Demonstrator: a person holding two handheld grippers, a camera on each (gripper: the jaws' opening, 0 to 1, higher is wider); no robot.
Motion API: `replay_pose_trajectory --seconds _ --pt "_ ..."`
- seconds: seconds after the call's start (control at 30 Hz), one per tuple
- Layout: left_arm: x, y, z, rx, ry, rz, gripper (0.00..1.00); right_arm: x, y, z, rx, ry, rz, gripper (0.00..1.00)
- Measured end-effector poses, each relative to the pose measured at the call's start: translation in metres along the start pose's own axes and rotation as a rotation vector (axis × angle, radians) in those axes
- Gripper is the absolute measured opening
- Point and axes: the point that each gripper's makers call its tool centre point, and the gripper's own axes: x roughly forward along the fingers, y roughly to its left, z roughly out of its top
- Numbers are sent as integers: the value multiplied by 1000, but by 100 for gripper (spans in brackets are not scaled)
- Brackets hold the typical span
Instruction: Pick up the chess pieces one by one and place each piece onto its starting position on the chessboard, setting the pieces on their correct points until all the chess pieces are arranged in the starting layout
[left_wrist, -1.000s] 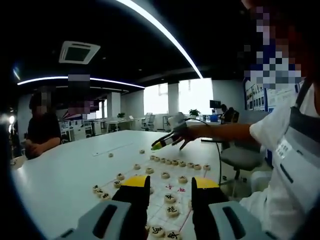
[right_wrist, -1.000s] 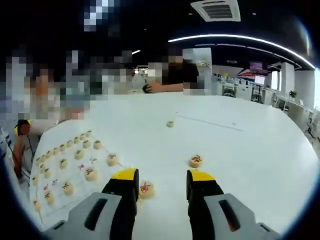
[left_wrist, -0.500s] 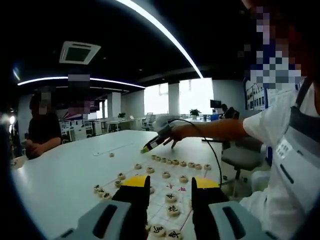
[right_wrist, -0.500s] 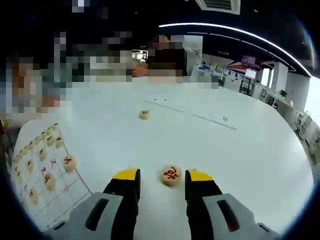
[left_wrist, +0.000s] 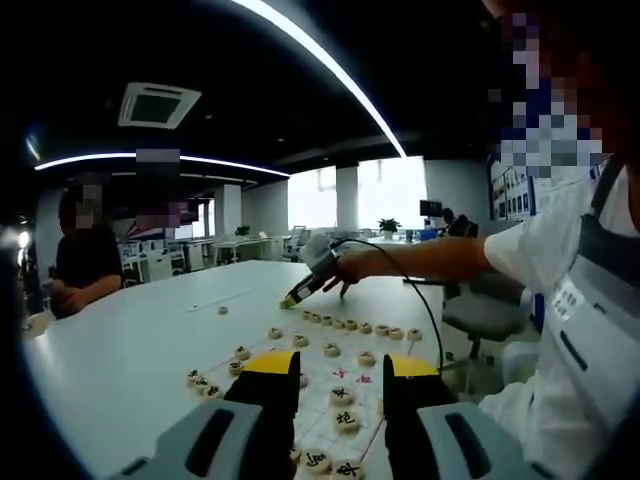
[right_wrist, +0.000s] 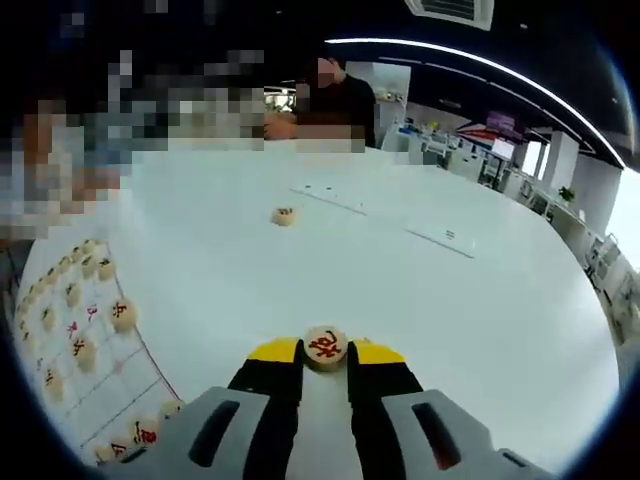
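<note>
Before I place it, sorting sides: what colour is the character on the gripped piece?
Red, clearest in the right gripper view on the piece.

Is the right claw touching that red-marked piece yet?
Touching. In the right gripper view, the right claw has both yellow tips pressed against the red-marked piece, no gap on either side.

Parts of the chess scene that are hidden, cut off or too small to read.

In the left gripper view, the left gripper (left_wrist: 340, 375) covers part of the chessboard (left_wrist: 362, 378), and the bottom edge crops the nearest pieces. Marks on the far row of pieces (left_wrist: 358, 326) are too small to read. In the right gripper view, the chessboard (right_wrist: 118, 377) runs off the left edge, and the distant lone piece (right_wrist: 284, 215) shows no legible character.
</note>
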Motion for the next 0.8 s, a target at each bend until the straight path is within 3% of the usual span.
replay_pose_trajectory --seconds 0.1,0.27,0.43,0.8 --pt "0 0 0 1 1 1 35 -6 1 5 16 -23 9 19" --pt "0 0 0 1 3 -3 35 -29 27 20 55 -117 92 19" --pt "2 -1 -1 2 8 -6 35 -49 59 18 48 -159 167 19" --pt "3 -5 0 7 7 -15 35 -69 130 2 -36 -125 333 19"
